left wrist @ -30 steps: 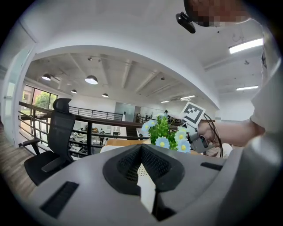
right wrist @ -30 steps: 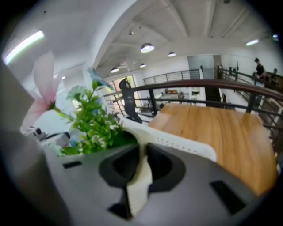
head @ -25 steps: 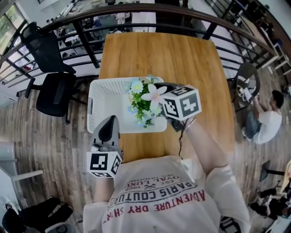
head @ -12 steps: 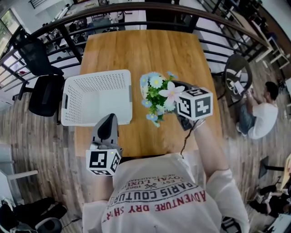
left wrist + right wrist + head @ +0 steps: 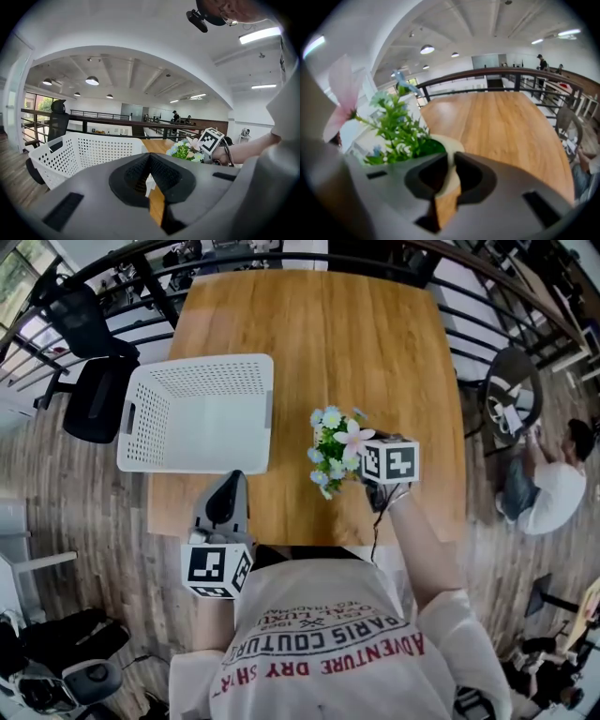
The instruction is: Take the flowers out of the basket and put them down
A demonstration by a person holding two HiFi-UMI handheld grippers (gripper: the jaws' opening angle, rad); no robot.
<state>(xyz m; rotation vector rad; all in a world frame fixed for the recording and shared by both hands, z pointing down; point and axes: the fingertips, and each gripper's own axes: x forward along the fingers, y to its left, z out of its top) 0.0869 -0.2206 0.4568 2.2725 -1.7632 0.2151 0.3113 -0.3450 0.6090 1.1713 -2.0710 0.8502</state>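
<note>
A bunch of artificial flowers (image 5: 333,444) in a cream pot sits right of the white perforated basket (image 5: 197,413), low over the wooden table (image 5: 375,343). My right gripper (image 5: 367,457) is shut on the pot's rim (image 5: 449,149); the green leaves and pink bloom (image 5: 396,126) rise to its left. My left gripper (image 5: 228,488) stands near the table's front edge, just below the basket, shut with nothing between its fingers. From the left gripper view (image 5: 149,161) the basket (image 5: 84,152) stands ahead on the left and the flowers (image 5: 185,151) on the right.
Black office chairs (image 5: 89,362) stand beyond the table's left side. A dark railing (image 5: 281,247) curves behind the table's far edge. A person (image 5: 553,488) sits beside a small round table (image 5: 511,395) at the right.
My right gripper has carried the flowers out of the basket to the right and lowered them toward the table. The left gripper has stayed put.
</note>
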